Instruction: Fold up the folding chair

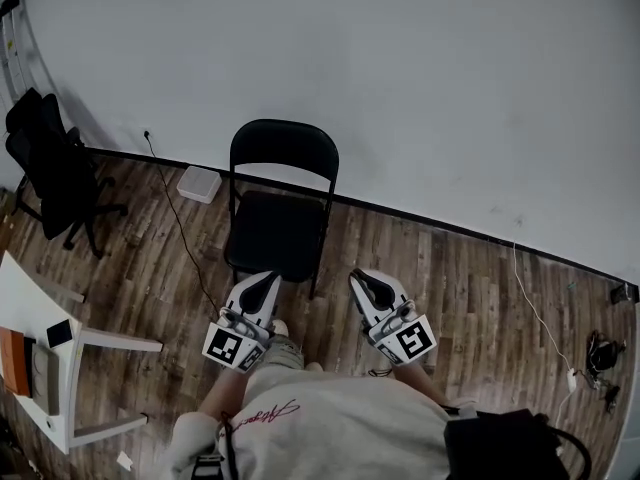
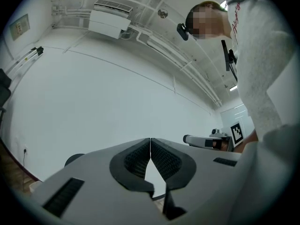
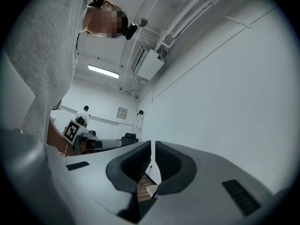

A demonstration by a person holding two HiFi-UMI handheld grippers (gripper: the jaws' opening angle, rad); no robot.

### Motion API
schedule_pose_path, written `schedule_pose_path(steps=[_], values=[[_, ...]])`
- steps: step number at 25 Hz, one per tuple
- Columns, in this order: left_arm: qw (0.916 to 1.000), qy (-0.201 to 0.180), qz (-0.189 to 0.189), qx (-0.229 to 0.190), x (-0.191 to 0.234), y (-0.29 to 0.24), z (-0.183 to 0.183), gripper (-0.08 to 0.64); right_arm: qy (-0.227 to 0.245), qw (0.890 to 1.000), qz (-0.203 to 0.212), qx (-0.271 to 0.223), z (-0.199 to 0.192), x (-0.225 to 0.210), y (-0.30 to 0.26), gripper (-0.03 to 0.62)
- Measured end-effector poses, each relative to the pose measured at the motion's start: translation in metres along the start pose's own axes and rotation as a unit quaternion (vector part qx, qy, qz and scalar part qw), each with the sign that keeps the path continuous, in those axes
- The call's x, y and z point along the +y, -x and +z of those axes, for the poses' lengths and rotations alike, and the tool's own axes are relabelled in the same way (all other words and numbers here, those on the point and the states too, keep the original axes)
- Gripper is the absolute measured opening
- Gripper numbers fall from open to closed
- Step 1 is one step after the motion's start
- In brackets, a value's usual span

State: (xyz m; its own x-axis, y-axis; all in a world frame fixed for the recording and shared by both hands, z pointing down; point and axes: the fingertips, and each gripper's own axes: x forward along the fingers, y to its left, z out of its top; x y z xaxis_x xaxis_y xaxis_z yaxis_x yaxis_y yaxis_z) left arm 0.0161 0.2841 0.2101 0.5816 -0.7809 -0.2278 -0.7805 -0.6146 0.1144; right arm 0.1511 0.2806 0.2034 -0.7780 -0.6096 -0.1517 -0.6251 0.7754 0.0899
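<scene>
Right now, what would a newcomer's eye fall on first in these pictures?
A black folding chair stands open before the white wall, mid-picture in the head view. Just short of it, the left gripper and right gripper point at it, jaws shut and empty.

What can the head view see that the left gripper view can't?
Only the head view shows the folding chair whole, standing open with its seat down on the wooden floor, and the white table to its left.

Only the left gripper view shows the ceiling, with an air conditioner and pipes, and the left claw up close: its ribbed pads are shut together with nothing between them.

Both show the white wall, the right claw and the person's pale sweatshirt.
</scene>
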Motion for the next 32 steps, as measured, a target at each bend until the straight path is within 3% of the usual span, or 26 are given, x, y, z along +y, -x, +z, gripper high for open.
schedule_pose_path(steps=[6, 13, 21, 25, 28, 32], values=[[0.9998, 0.009, 0.02, 0.001, 0.051, -0.033, -0.012, 0.017, 0.002, 0.999, -0.043, -0.001, -0.016, -0.044, -0.035, 0.018], [0.9996, 0.022, 0.01, 0.017, 0.129, -0.082, -0.025, 0.017, -0.007, 0.997, -0.076, -0.008, -0.037, -0.1, -0.112, 0.018], [0.9983, 0.044, 0.002, 0.038, 0.19, -0.125, -0.038, 0.018, 0.003, 0.997, -0.072, 0.008, -0.053, -0.135, -0.183, 0.035], [0.9969, 0.06, 0.017, 0.048, 0.202, -0.135, -0.048, 0.018, 0.004, 0.999, -0.043, 0.033, -0.066, -0.14, -0.193, 0.035], [0.9953, 0.088, 0.017, 0.035, 0.207, -0.144, -0.053, 0.018, 0.002, 0.998, -0.028, 0.048, -0.077, -0.154, -0.198, 0.035], [0.9914, 0.125, 0.031, 0.023, 0.213, -0.142, -0.068, 0.018, -0.022, 0.997, -0.048, 0.061, -0.094, -0.182, -0.202, 0.04]])
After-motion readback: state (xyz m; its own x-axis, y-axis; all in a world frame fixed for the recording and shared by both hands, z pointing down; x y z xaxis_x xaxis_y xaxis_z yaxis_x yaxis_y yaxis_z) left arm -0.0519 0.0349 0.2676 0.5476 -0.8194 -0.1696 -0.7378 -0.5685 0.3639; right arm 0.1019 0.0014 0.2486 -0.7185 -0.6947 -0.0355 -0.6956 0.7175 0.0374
